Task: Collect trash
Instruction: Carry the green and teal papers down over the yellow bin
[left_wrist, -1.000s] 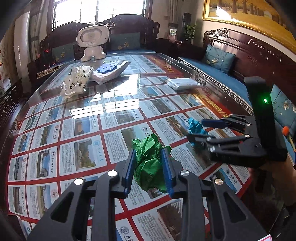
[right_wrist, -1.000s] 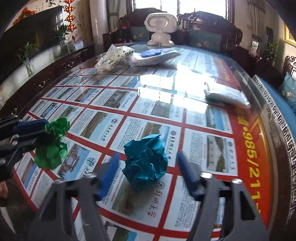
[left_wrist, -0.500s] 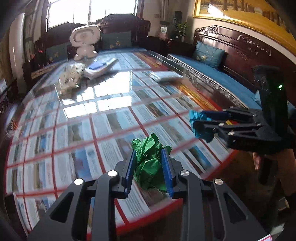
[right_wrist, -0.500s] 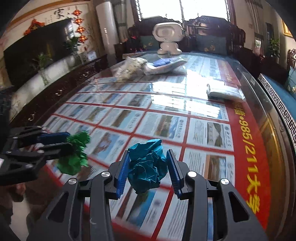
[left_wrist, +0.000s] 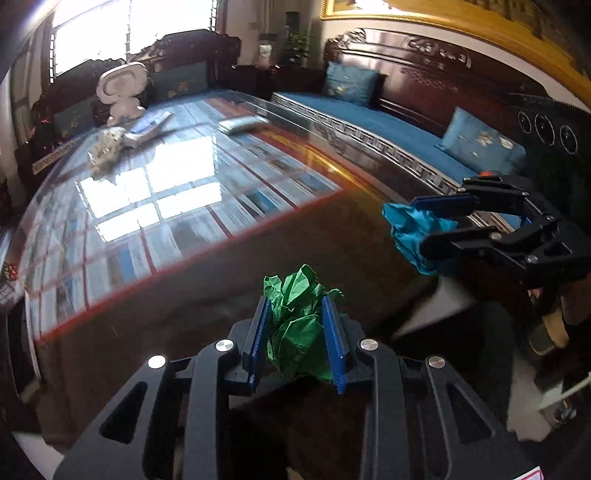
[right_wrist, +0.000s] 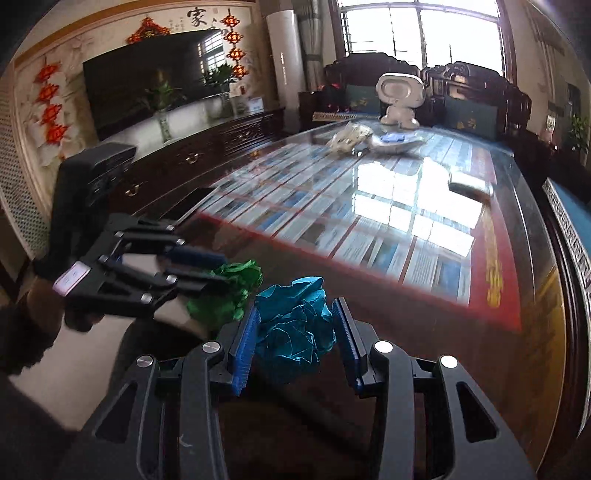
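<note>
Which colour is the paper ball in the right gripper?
Teal blue paper ball; right wrist view shows it best.

- your left gripper (left_wrist: 297, 334) has a paper wad (left_wrist: 300, 325) between its fingers, past the table's (left_wrist: 229, 258) near edge.
- your right gripper (right_wrist: 295, 338) has another wad (right_wrist: 293, 325), just right of it.
- a figurine (left_wrist: 120, 92) stands at the table's far end.

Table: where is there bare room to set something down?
The table's near and middle stretch is bare, between the red border and the far pile. Crowded: the far end, with the crinkled bag, flat packet and white figure. A pack sits by the right edge.
</note>
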